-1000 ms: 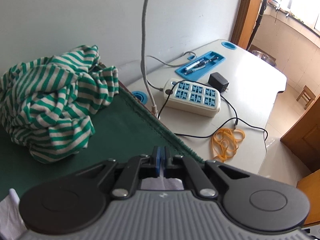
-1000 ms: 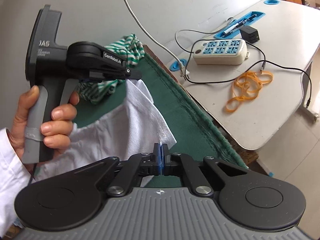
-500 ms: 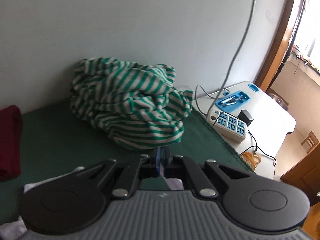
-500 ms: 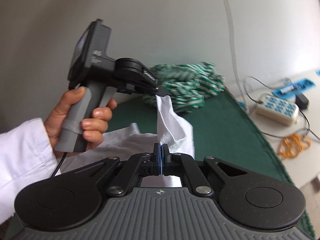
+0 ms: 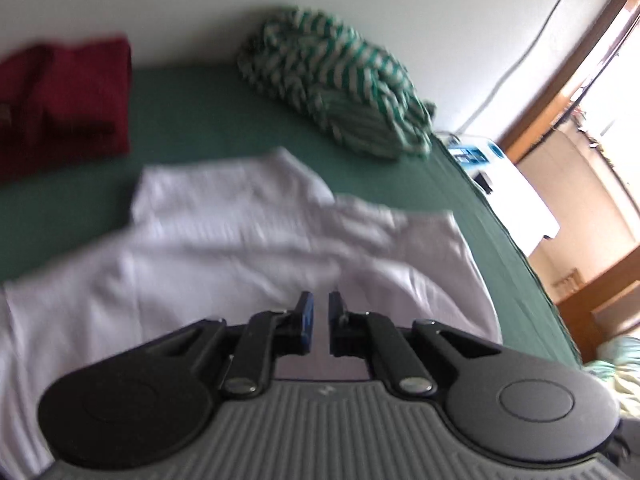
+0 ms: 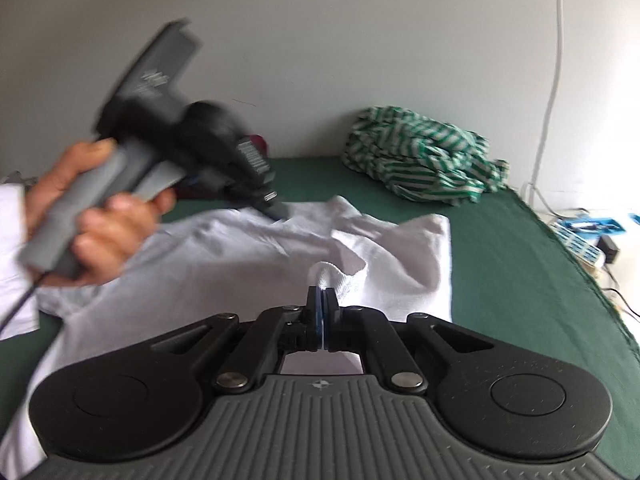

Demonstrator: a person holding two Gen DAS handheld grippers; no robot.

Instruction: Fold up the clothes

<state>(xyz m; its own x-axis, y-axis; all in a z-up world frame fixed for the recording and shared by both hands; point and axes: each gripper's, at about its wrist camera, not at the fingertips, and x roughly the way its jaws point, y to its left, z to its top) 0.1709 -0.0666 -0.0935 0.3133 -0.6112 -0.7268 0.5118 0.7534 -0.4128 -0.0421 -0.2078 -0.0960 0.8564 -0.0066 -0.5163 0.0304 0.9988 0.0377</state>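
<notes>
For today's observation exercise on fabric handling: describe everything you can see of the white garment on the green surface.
The white garment lies spread but rumpled on the green cloth-covered surface, a soft knit-looking fabric with folds and a raised ridge across its middle. The right gripper is shut on a bunched edge near the camera. The left gripper, jaws apart, hovers over it, holding nothing. The striped pile and the red garment lie apart from it.
</notes>
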